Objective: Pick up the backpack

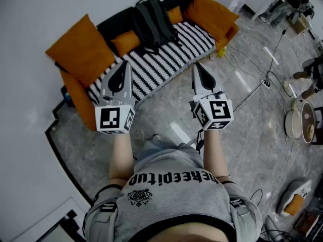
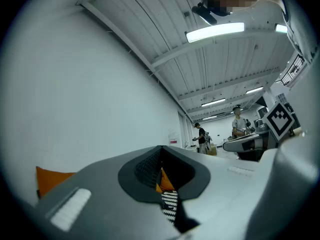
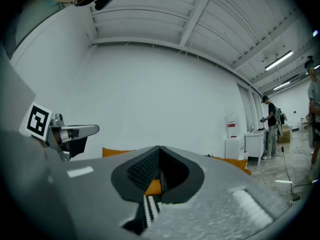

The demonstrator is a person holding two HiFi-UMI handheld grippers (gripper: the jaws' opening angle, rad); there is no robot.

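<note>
A dark backpack (image 1: 153,25) leans upright against the back of a sofa, on its black-and-white striped seat (image 1: 151,69). Both grippers hover in front of the sofa, apart from the backpack, pointing toward it. My left gripper (image 1: 125,64) has its jaws shut with nothing between them. My right gripper (image 1: 197,66) is shut and empty too. In the left gripper view the closed jaw tips (image 2: 161,149) hide most of the sofa. Only a strip of stripes and orange shows through. The right gripper view shows its joined tips (image 3: 159,149) and the left gripper (image 3: 70,133) beside it.
Orange cushions (image 1: 81,49) sit at both ends of the sofa. Cables and a power strip (image 1: 266,82) run over the marble floor at right, near pots (image 1: 300,122). A white wall stands behind the sofa. People (image 2: 201,136) stand far off by workbenches.
</note>
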